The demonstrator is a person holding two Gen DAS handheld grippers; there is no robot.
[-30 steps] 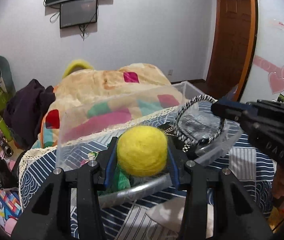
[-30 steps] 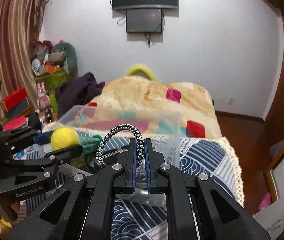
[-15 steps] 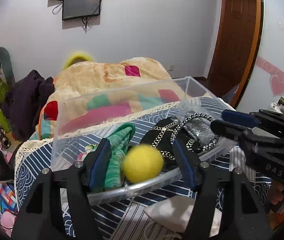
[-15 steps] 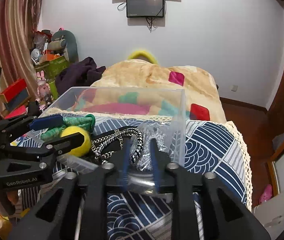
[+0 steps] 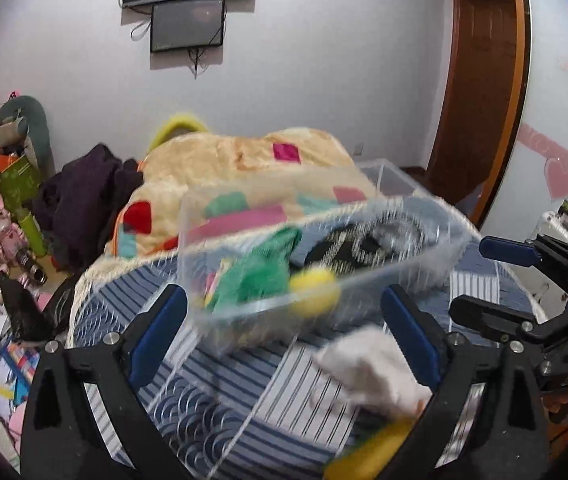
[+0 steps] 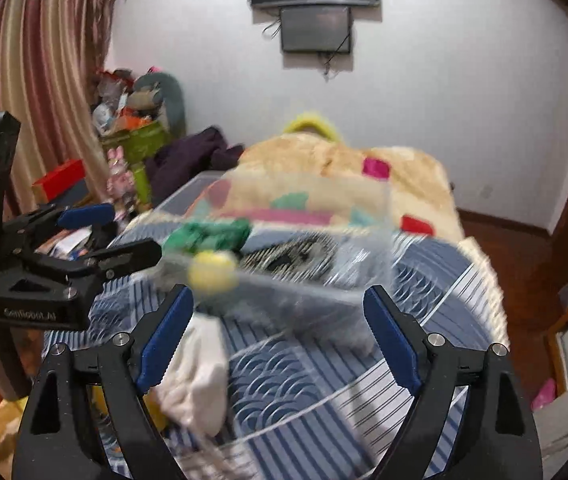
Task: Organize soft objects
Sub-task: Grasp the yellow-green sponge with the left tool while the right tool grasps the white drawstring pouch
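Note:
A clear plastic bin [image 5: 424, 276] [image 6: 380, 240] stands on the bed. In it lie a yellow felt ball [image 5: 314, 293] [image 6: 212, 272], a green knit cloth [image 5: 262, 270] [image 6: 208, 234] and a black-and-white braided item [image 5: 360, 246] [image 6: 292, 254]. My left gripper [image 5: 284, 332] is open and empty, just short of the bin. My right gripper [image 6: 278, 328] is open and empty, also in front of the bin. A white soft cloth [image 5: 368, 368] [image 6: 196, 376] lies on the blue patterned bedspread [image 5: 204, 412] in front of the bin. Both views are blurred by motion.
A beige quilt with coloured patches [image 5: 244, 168] is heaped behind the bin. Dark clothes [image 5: 80, 196] and cluttered toys and boxes [image 5: 0, 208] lie left of the bed. A yellow object [image 5: 372, 448] sits at the near edge. A wooden door [image 5: 480, 92] is at the right.
The left gripper opened and dropped the yellow ball into the bin. The right gripper opened and released the braided item into the bin. Both grippers pulled back from the bin.

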